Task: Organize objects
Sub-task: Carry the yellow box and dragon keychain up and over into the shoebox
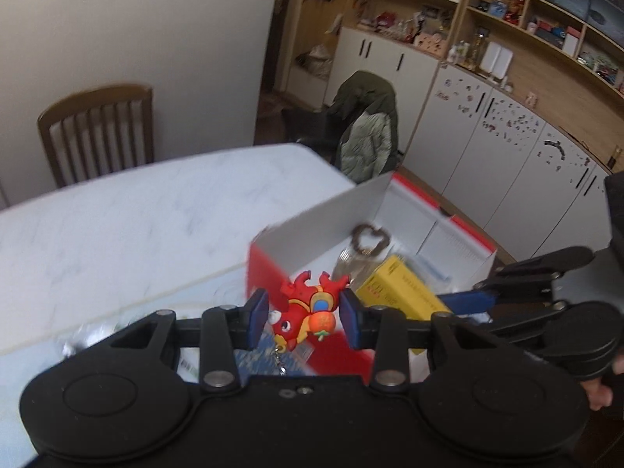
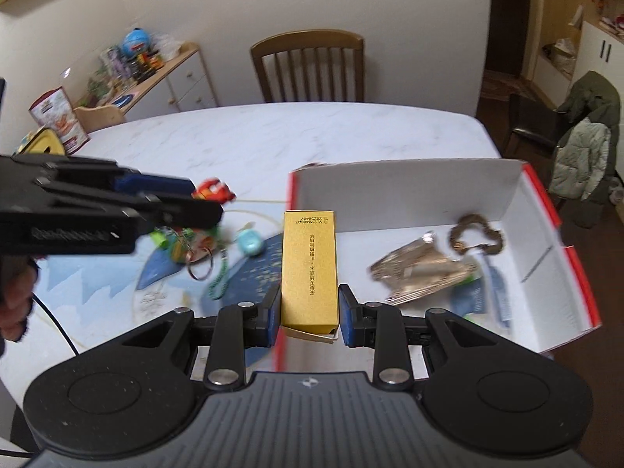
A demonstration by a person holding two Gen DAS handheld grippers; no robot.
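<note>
The right gripper [image 2: 310, 314] is clamped on the near end of a yellow box [image 2: 310, 269], whose long axis runs straight away from the wrist, its far end over the left wall of the red-and-white carton [image 2: 546, 234]; the carton's open floor lies to the right and slightly beyond, so the coming move looks like a short carry rightward and a lowering, with the box kept lengthwise along the carton.

The left gripper [image 1: 304, 318] holds a red toy keychain [image 1: 306, 312] between its blue pads [image 1: 257, 314]; the toy's small chain hangs below; whether the pads actually press it or merely flank it is hard to say through the blur, though it appears pinched. The carton lies ahead and to the right of this gripper, just beyond the toy.

A crumpled clear packet [image 2: 421, 269] and a brown ring-shaped piece [image 2: 475, 234] already lie inside; keys and trinkets [image 2: 218, 249] wait on the marble table [image 2: 234, 140], left of the carton.

The right gripper is nearer the carton's floor, so it likely deposits first.
</note>
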